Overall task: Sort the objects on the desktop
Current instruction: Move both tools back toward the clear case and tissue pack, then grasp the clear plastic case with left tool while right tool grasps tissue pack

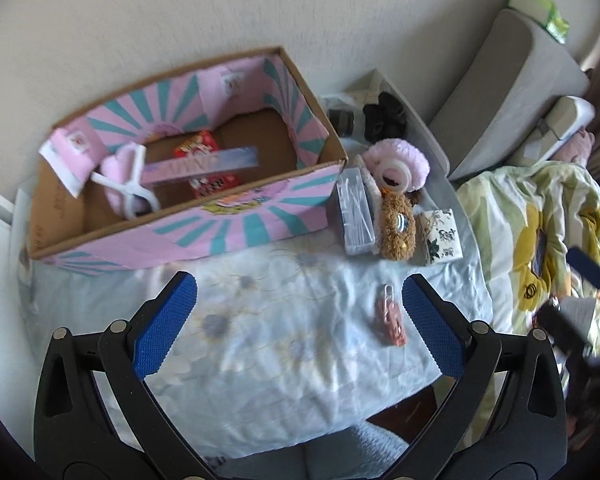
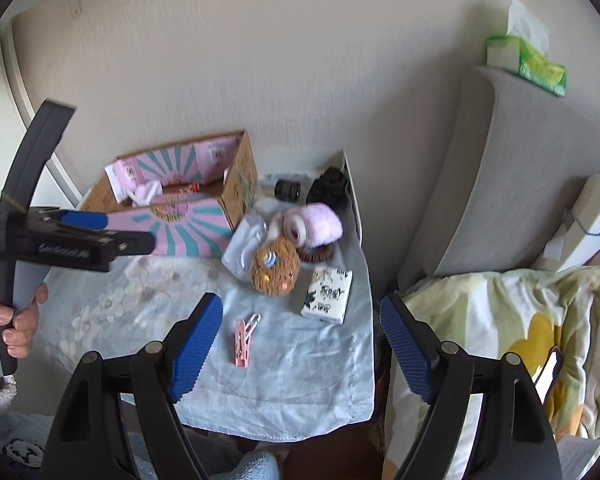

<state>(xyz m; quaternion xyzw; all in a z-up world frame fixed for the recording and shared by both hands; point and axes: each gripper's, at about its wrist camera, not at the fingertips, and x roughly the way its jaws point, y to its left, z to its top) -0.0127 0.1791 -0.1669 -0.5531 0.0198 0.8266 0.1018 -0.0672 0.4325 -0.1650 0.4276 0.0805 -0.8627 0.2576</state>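
Overhead, both hand-held grippers, left and right, hang released w/ nothing between. Pink clips lie on table's pale floral cloth, near pink cardboard box; beige wall behind, probably a bed alongside.

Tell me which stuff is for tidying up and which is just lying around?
For the sorting: cardboard box, pink clips, brown plush, patterned little box, tape roll, clear case.

Just lying about: tissue pack, flowery quilt, grey cushion.
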